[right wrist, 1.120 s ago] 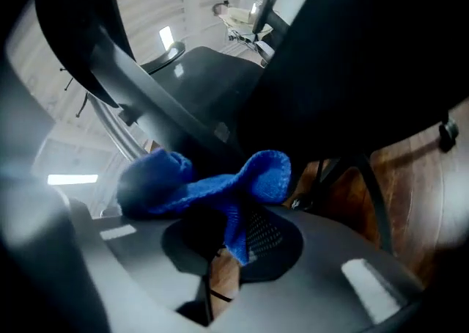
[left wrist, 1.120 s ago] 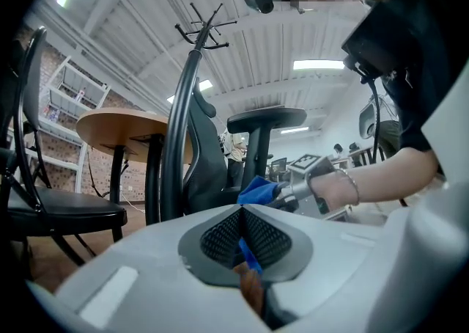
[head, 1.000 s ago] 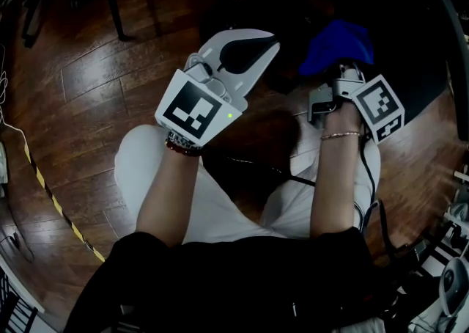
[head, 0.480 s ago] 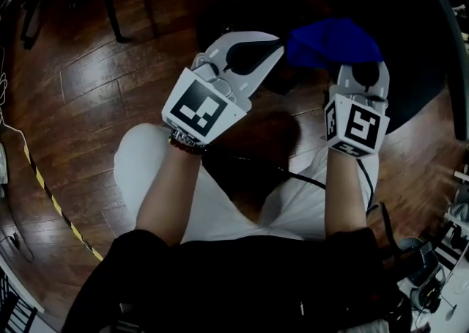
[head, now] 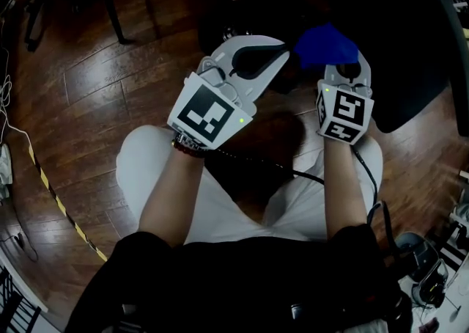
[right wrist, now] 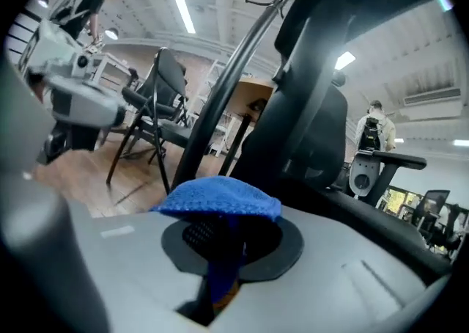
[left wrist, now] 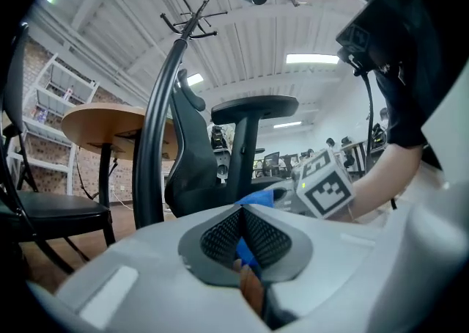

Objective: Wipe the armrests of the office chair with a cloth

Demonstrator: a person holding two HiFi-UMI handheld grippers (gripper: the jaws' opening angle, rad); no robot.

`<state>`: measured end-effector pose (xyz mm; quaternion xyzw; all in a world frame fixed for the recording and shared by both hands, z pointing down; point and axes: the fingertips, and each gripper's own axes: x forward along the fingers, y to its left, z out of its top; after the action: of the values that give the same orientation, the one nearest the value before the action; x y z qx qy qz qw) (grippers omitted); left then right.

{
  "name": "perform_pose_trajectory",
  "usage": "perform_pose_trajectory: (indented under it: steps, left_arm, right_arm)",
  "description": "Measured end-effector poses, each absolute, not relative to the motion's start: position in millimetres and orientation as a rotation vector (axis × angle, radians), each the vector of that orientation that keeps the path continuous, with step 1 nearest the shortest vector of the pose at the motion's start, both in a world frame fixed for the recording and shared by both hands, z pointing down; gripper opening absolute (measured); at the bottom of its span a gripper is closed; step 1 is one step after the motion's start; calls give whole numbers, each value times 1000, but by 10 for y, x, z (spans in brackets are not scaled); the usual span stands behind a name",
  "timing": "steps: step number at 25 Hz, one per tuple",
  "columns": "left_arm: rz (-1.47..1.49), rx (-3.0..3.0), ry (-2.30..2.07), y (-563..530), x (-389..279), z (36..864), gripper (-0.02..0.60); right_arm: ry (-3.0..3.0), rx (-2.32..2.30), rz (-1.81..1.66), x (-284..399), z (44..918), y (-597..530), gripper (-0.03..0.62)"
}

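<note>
From above, the right tongs [head: 348, 71] hold the blue cloth [head: 326, 44] up over the wooden floor [head: 95, 89], clear of the dark office chair [head: 410, 67]. The left tongs [head: 277, 51] sit just beside its edge.

Along the left tongs [left wrist: 242, 214], the pads meet. A sliver of cloth [left wrist: 258, 197] shows at the seam, gripped or merely beyond, I cannot tell. An armrest [left wrist: 255, 108] stands ahead, unwiped.

The right tongs [right wrist: 220, 240] are clamped on the cloth [right wrist: 220, 198], which caps their tips, likely bunched as a wiping pad.
</note>
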<state>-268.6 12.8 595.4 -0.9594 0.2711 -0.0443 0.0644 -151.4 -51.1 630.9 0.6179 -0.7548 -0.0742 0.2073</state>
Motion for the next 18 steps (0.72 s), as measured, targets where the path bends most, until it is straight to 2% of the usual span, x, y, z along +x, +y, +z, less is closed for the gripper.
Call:
perform_pose_trajectory:
  steps: [7,13,16,18]
  left_arm:
    - [-98,-2904,822,112,-2663,5882,6]
    - [-127,-2896,825,106,-2642,5922,6]
    - [-142,-2883,831,100,-2674,5917,5]
    - [-127,-2884,829,112,-2688,5902,6]
  right_arm:
    - [-2102,1818,-270,-1441,5677,-333,37]
    - [-2156,1816,-701,-1549,4784,-131,37]
    - [-2152,1741,-755,-1594,5037,-201,37]
    - [-2102,1691,-666,-1550,5452,-296,37]
